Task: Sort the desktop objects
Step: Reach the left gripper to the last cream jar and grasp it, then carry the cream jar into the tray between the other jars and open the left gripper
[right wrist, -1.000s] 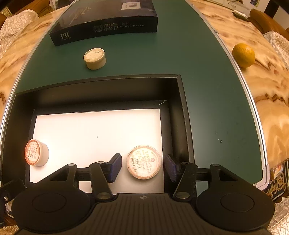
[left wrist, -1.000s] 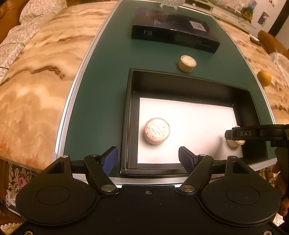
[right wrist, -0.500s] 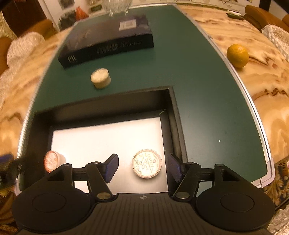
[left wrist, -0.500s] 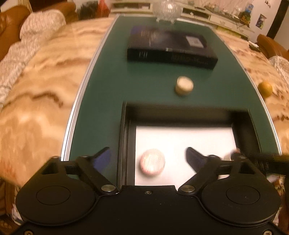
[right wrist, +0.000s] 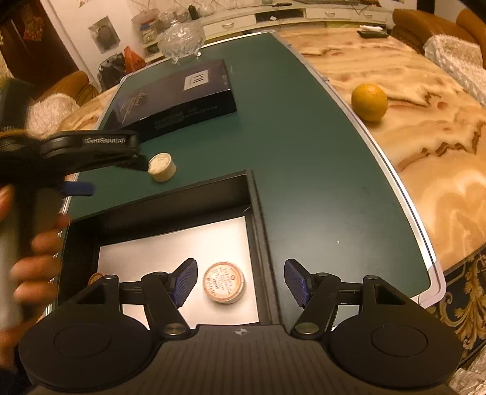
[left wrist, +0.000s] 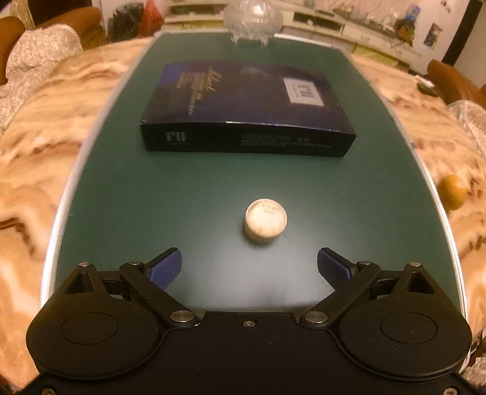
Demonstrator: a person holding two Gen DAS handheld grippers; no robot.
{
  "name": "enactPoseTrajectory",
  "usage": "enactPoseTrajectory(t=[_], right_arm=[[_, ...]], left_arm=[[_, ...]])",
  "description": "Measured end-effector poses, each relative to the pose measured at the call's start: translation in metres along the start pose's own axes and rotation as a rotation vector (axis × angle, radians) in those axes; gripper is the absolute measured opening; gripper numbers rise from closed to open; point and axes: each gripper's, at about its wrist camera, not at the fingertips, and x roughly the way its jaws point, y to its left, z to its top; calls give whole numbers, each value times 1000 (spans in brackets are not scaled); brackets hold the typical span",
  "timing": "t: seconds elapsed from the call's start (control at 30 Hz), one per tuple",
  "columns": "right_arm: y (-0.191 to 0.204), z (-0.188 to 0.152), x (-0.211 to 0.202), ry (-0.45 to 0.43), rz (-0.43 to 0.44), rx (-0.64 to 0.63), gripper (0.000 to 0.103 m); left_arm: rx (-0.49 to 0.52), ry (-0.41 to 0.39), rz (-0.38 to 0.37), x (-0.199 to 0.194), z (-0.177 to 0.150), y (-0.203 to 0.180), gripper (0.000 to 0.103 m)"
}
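A small round tin [left wrist: 265, 221] stands upright, lid up, mid-mat [left wrist: 212, 188], just beyond the tray's [right wrist: 258, 218] far wall. The left gripper [left wrist: 249, 267] hangs above it, jaws wide and empty. A second tin [right wrist: 224, 282] lies in the tray's near right corner, below the right gripper [right wrist: 240, 282], whose jaws have just been opening, clear of it. The dark box [left wrist: 246, 109] lies crosswise toward the mat's far edge. An orange [right wrist: 369, 101] sits on the marble table [right wrist: 425, 136]. Sofas and shelves ring the room.

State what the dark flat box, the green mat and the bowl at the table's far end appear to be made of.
Dark navy flat rectangular box: probably printed cardboard, from its crisp folded edges and slight sheen.
Green mat: matte, perhaps rubber or felt, with no glare.
Clear patterned bowl: likely cut glass, transparent and sparkling.
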Motion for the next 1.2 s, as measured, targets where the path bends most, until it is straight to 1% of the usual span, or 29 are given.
enactPoseTrajectory(t=[0.17,0.3,0.43,0.47,0.5,0.57,0.63,0.7,0.73,1.03,1.2], right_arm=[[-13,2,-2,-12,16,20,67],[-21,4,1,-14,26,39,67],[-26,3,8,-2,34,52,67],[-27,2,9,-1,35,54,67],[-28,2,10,-1,35,55,67],[-29,1,10,-1,37,59,67],[-30,1,10,-1,38,65,67],[-30,1,10,-2,38,68,67],[-31,1,9,-3,38,69,67],[-31,-1,12,3,34,75,67],[-30,0,10,-3,35,76,67]], left_arm=[[-4,30,1,31,13,-7,92],[-6,48,-7,44,18,-10,81],[7,48,12,52,19,-14,77],[7,49,11,53,19,-14,73],[7,49,10,53,20,-14,65],[5,57,7,55,21,-14,54],[4,61,7,56,21,-13,52],[6,55,10,56,22,-13,43],[5,51,10,55,23,-13,41],[18,32,14,50,23,-12,41],[27,16,1,30,20,-10,41]])
